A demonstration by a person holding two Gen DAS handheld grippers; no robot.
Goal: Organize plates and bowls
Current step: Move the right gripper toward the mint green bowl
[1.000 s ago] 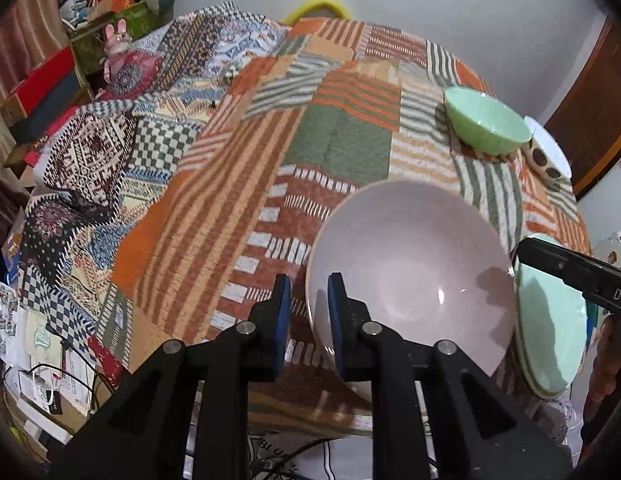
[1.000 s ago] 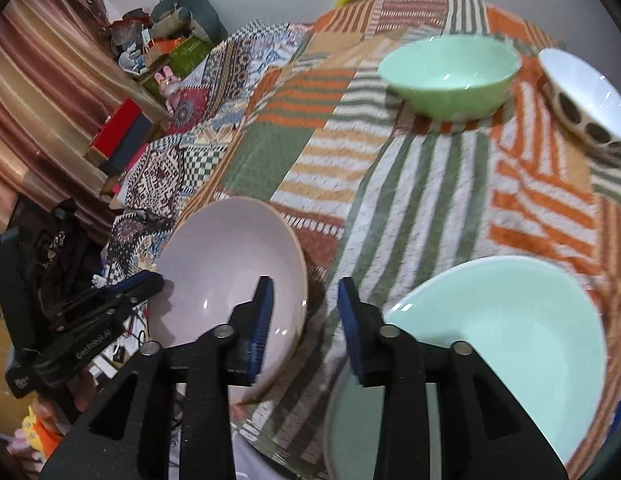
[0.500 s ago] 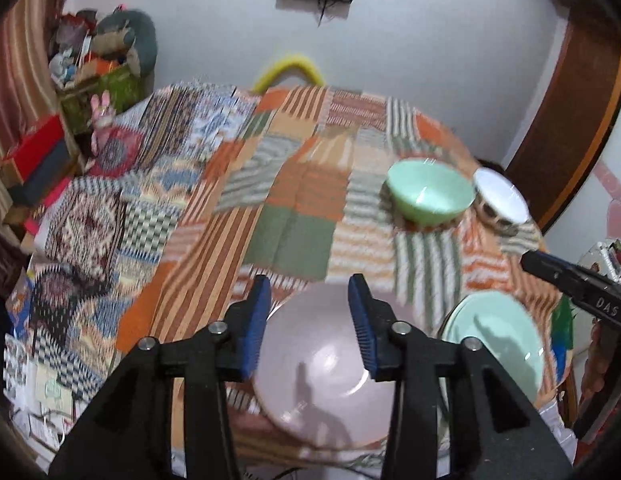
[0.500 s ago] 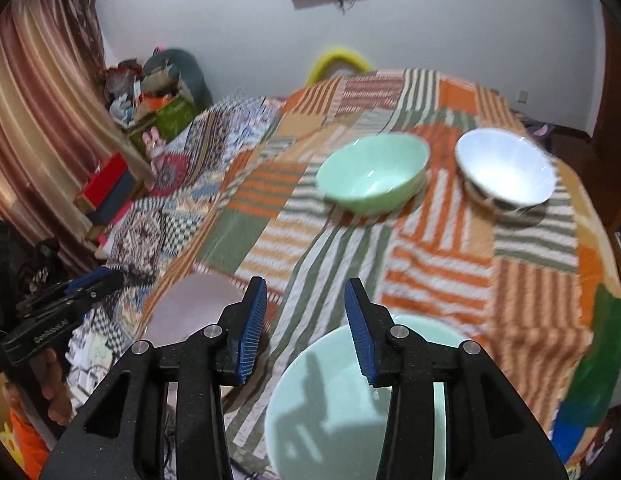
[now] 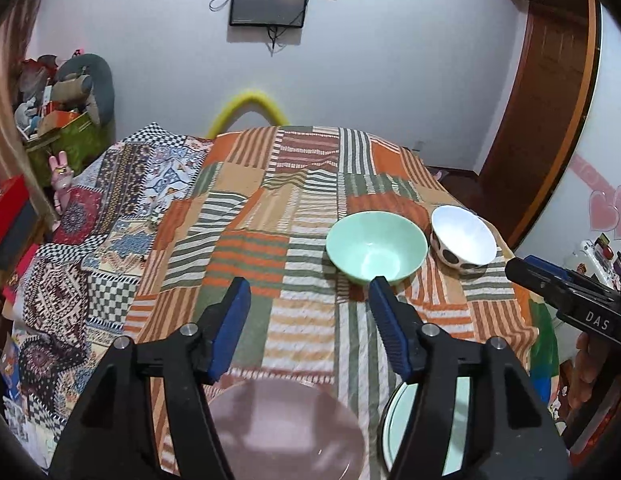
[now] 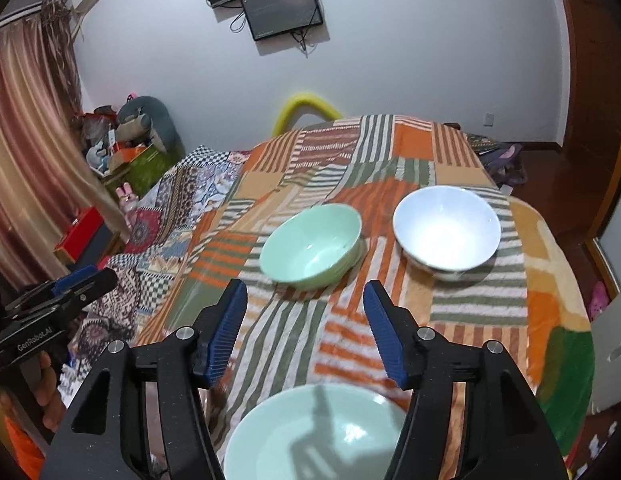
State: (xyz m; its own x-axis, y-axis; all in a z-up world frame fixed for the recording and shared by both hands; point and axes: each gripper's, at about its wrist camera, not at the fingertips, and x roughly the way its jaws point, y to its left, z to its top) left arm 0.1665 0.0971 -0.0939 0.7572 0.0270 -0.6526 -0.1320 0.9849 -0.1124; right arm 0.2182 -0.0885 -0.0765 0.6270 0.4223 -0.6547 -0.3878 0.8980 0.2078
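Note:
A pink plate [image 5: 286,432] lies at the table's near edge below my left gripper [image 5: 308,292], which is open and empty above it. A mint-green plate [image 6: 310,436] lies beside it, below my right gripper [image 6: 304,294], also open and empty; its edge shows in the left wrist view [image 5: 390,428]. Farther back a mint-green bowl [image 5: 376,250] [image 6: 310,246] stands next to a white bowl with dark spots [image 5: 462,240] [image 6: 446,228]. The right gripper shows from the side in the left wrist view [image 5: 514,268], and the left gripper shows from the side in the right wrist view [image 6: 106,278].
The table wears a striped patchwork cloth [image 5: 270,216]. A bed with patterned blankets [image 5: 90,240] lies to the left, with toys and boxes [image 5: 58,120] behind. A yellow chair back [image 5: 250,100] stands at the far edge. A wooden door [image 5: 550,120] is at the right.
Both grippers have risen and pulled back from the plates and opened wider. The left gripper was nearly shut around the pink plate's rim; that plate now lies flat on the table.

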